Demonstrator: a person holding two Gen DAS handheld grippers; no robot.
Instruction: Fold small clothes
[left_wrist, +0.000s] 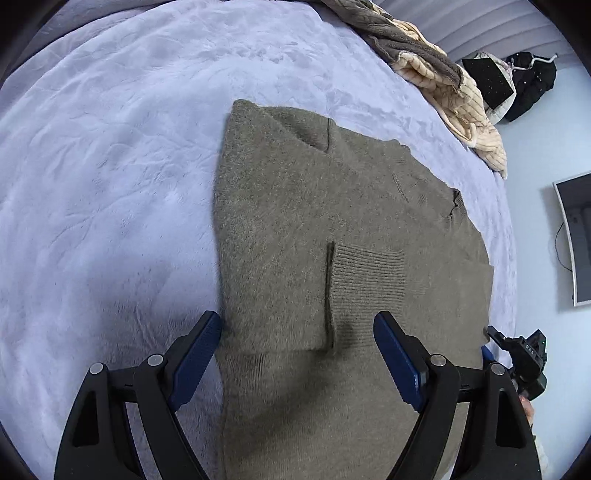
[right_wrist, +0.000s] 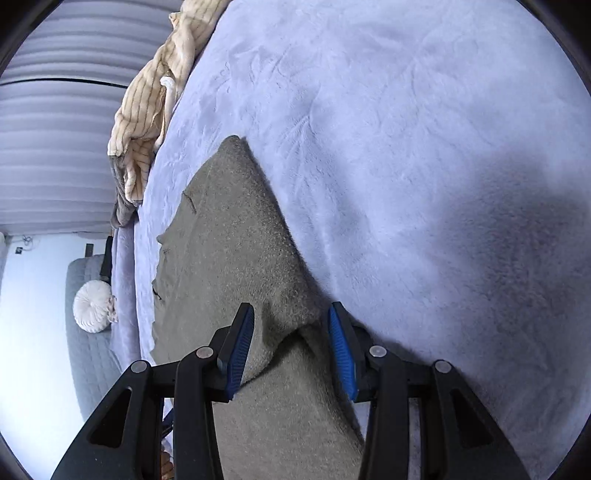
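On lilac bedspread (left_wrist: 110, 166): olive sweater (left_wrist: 332, 221); L gripper (left_wrist: 297, 332) jaws apart, R gripper (right_wrist: 291, 328) apart, no legible text

The left gripper (left_wrist: 297, 328) has two matte black arms built as open frames with triangular cut-outs, joined by links that turn on round silver pivot pins (four show across the near edge). Each finger (left_wrist: 197, 350) carries a long blue pad with fine ribbing. The right gripper (right_wrist: 291, 328) is the same make: black frames, silver pins, ribbed blue pads (right_wrist: 341, 350). Seen from the left wrist, its black body bears small pale lettering, too small to read.
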